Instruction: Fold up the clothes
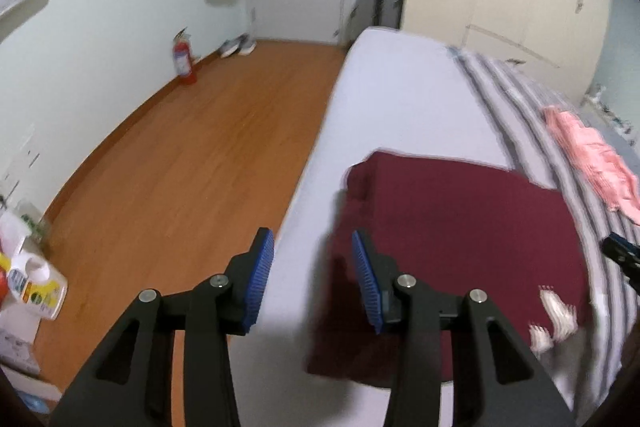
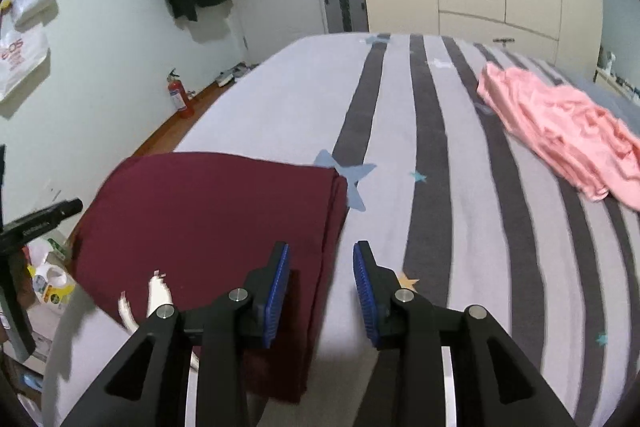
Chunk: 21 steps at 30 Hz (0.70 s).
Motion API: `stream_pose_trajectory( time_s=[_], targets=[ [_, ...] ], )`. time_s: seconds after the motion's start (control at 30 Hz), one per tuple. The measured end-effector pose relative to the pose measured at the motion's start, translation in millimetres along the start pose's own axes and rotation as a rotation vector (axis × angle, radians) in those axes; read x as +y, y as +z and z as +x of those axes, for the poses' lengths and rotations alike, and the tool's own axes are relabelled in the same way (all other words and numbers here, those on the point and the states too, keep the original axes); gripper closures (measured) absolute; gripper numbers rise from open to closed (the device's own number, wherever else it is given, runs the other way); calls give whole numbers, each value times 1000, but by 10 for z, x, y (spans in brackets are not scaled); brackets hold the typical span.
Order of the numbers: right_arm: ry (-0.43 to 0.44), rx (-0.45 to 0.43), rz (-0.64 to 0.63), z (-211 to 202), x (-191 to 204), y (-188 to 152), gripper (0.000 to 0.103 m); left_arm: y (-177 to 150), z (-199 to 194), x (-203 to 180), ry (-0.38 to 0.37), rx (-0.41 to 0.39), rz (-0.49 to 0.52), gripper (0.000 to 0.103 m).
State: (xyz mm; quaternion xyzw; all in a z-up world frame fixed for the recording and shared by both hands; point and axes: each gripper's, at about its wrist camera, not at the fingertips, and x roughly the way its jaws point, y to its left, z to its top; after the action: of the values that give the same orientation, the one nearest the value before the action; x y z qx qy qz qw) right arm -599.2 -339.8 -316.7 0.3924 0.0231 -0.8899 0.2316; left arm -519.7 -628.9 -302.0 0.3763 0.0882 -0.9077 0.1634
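The folded maroon garment [image 2: 208, 223] lies flat on the bed [image 2: 400, 155], near its floor-side edge; the left tongs [image 1: 312, 279] hover over its left border, jaws apart, gripping nothing; the right tongs [image 2: 322, 291] hang above its right edge, likewise parted and empty; a crumpled pink garment [image 2: 560, 131] lies well apart.

Maroon garment [image 2: 208, 219]: matt knit cloth, soft, white drawstrings seen. Pink garment [image 2: 560, 135]: thin crumpled cloth. Bedsheet [image 2: 400, 131]: smooth striped cotton-like cloth. Floor [image 1: 192, 155]: glossy wood. Left gripper [image 1: 312, 279], right gripper [image 2: 320, 295]: matt black plastic, ribbed blue pads, metal pins. Fire extinguisher [image 1: 183, 61]: glossy red metal.
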Motion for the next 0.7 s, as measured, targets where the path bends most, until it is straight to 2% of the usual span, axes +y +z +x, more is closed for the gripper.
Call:
stream_pose_trajectory(
  time_s=[0.03, 0.1, 0.17, 0.27, 0.33, 0.43, 0.53, 0.7],
  targets=[
    [3, -8, -1, -81, 2, 3, 72, 16, -118, -50, -14, -11, 8, 65],
    [10, -25, 0, -261, -1, 1, 67, 23, -382, -190, -35, -33, 22, 55],
    [13, -48, 5, -488, -10, -26, 48, -20, -675, -346, -51, -59, 27, 37],
    [28, -77, 7, -791, -39, -101, 39, -172, -1014, -532, -71, -81, 33, 24],
    [28, -87, 6, -983, -66, -179, 37, -282, -1187, -656, -81, -84, 37, 22],
    [15, -90, 5, -1220, -130, -294, 27, -471, -1449, -822, -79, -88, 34, 18],
    [21, -89, 9, -1470, -241, -419, 26, -658, -1707, -947, -81, -82, 0, 16],
    [26, -97, 3, -1928, -419, -645, 16, -987, -2215, -1227, -57, -96, -25, 14]
  ],
)
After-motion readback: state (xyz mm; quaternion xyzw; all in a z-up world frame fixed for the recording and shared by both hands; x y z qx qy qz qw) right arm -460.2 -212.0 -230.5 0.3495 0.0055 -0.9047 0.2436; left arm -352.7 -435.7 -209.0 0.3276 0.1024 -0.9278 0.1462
